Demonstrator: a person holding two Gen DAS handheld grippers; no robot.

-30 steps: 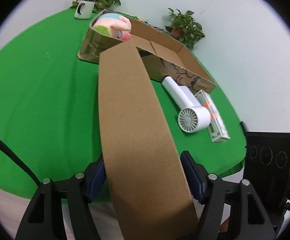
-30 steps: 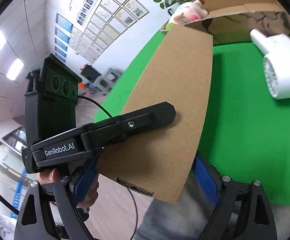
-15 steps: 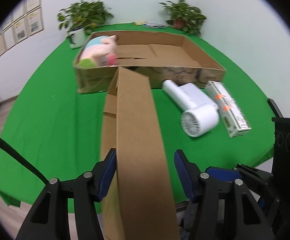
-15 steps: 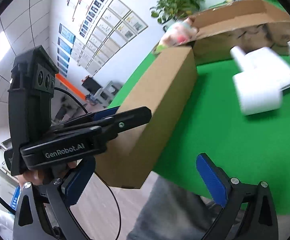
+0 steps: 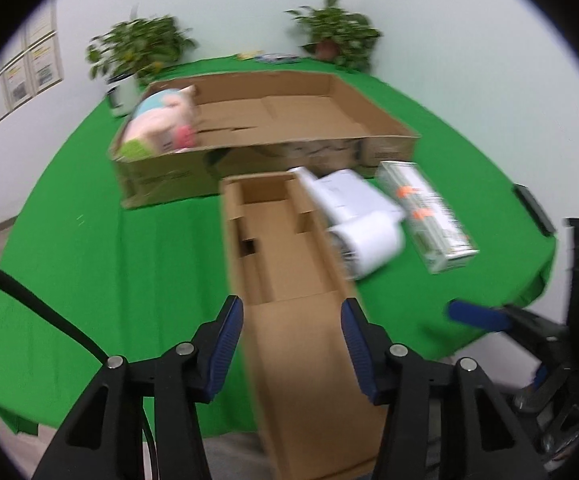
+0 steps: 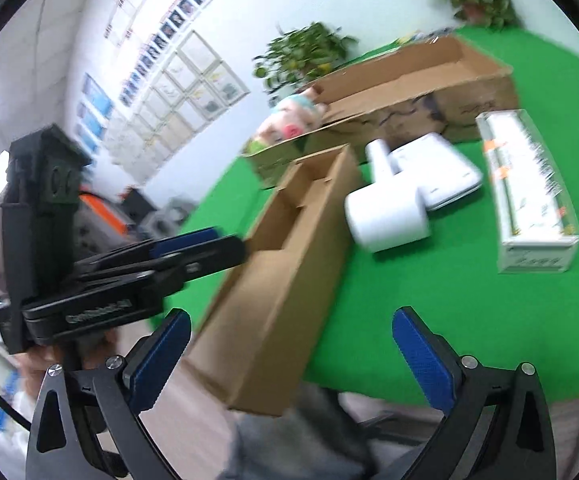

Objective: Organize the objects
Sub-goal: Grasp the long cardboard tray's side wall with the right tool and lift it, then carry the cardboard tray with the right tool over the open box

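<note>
At the far left of my right-hand view sits my left gripper point(image 6: 225, 242), a black tool held in my hand point(image 6: 89, 344), its blue-padded fingers point(image 6: 187, 240) clamped across the near end of the narrow cardboard box point(image 5: 289, 280) and closing further on it; in its own view the two pads press against the box's long sides, so the box is gripped. That box is long and open-topped, with folded cardboard dividers inside; its far end reaches out over the green table point(image 5: 89, 260) while its near end hangs off the table's front edge. Behind it lies the large shallow carton point(image 5: 289, 120), with a pink plush toy point(image 5: 165, 120) tucked in its left corner. Just right of the narrow box a white hair dryer point(image 5: 361, 216) rests on the cloth, its round barrel toward me, touching or nearly touching the box's right wall; blur keeps me from telling which. Right of the dryer lies a long white packet point(image 5: 425, 220) with orange marks. My right gripper point(image 6: 289, 356) hovers over the front edge, jaws spread wide though narrowing a little, with only the box's near corner between them and neither pad on it.
</note>
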